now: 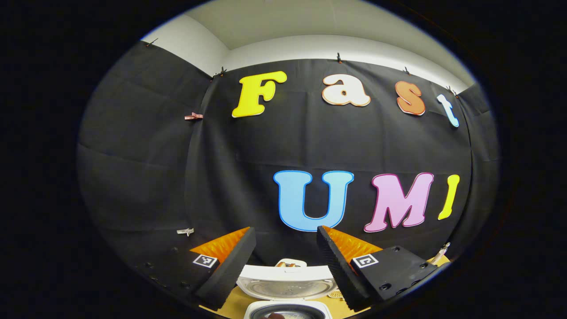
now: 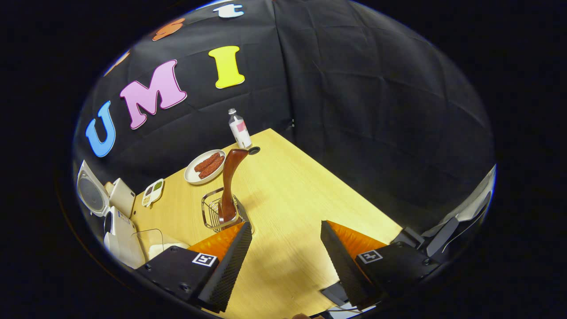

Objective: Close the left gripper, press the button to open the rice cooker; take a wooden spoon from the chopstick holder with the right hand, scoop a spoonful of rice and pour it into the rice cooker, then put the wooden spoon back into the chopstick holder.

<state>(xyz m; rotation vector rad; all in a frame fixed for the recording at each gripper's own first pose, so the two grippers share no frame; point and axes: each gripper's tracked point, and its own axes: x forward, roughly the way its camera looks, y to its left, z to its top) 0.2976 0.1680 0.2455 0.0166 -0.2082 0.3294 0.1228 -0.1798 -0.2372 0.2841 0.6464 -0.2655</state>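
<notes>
In the left gripper view my left gripper (image 1: 285,254) is open and raised, pointing at the wall, with the white rice cooker (image 1: 287,305) below it, its lid (image 1: 285,285) standing up. In the right gripper view the rice cooker (image 2: 117,230) sits at the table's left edge with its lid (image 2: 91,190) up. The wooden spoon (image 2: 230,181) stands upright in the wire chopstick holder (image 2: 217,215), just ahead of my right gripper's left finger. My right gripper (image 2: 285,248) is open and empty above the wooden table (image 2: 301,190). A clear container of rice (image 2: 155,246) sits beside the cooker.
A plate of sausages (image 2: 204,166), a small bottle (image 2: 239,128) and a divided dish of condiments (image 2: 153,191) stand toward the table's far side. The table's right edge (image 2: 354,186) drops off against the black cloth wall.
</notes>
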